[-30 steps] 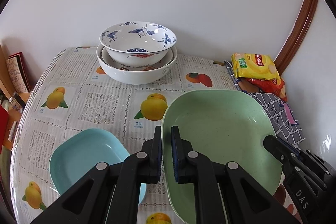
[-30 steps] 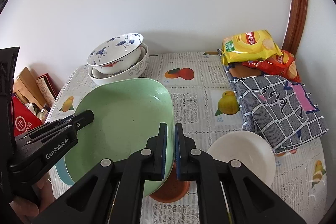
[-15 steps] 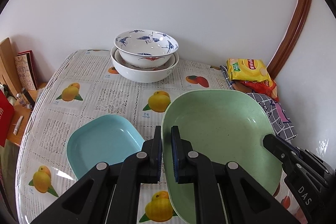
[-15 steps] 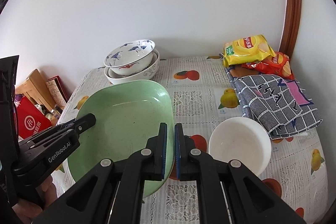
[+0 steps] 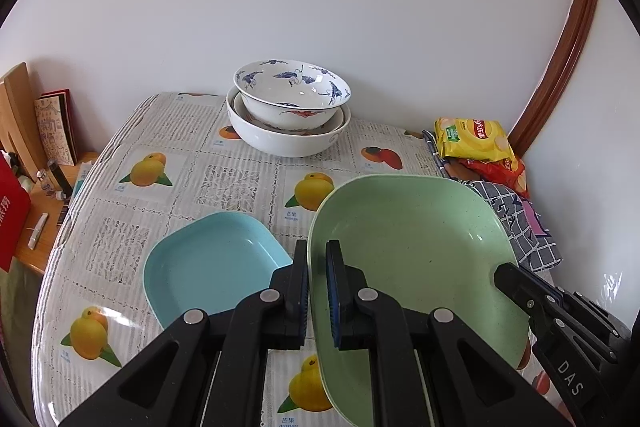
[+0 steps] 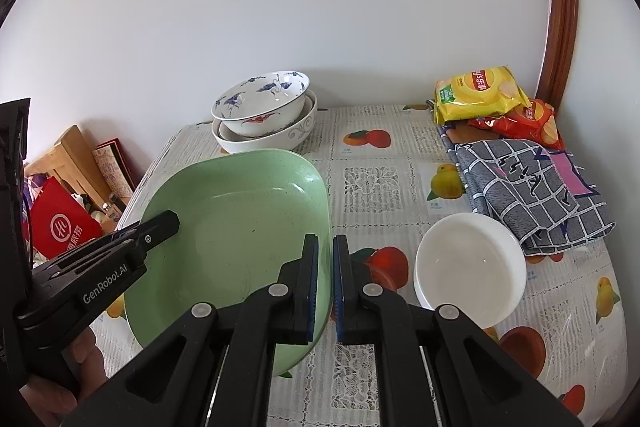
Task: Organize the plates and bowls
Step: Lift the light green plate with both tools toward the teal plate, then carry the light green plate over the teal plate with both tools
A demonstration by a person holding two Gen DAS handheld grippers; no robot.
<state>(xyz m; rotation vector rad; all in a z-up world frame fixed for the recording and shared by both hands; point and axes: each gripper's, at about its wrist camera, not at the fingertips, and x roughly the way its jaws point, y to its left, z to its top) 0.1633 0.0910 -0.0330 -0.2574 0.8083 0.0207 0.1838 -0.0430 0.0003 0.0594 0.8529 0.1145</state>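
Observation:
A large green plate (image 5: 416,251) is held above the table by both grippers. My left gripper (image 5: 317,255) is shut on its left rim. My right gripper (image 6: 326,251) is shut on its right rim, with the plate (image 6: 236,227) to its left. A light blue plate (image 5: 212,263) lies flat on the table to the left of the green one. Two stacked bowls, a blue-patterned one (image 5: 292,95) inside a bigger white one (image 5: 288,139), stand at the back; they also show in the right wrist view (image 6: 264,107). A small white bowl (image 6: 470,263) sits at the right.
The table (image 5: 224,183) has a fruit-print cloth. Snack bags (image 6: 480,95) and a checked cloth (image 6: 524,183) lie at the back right by the wall. A lower wooden shelf with books and a red bag (image 6: 60,223) stands off the table's left edge.
Both grippers have lifted the green plate higher and drawn back from the table. The blue plate now shows fully, and the brown dish under the green plate is out of sight.

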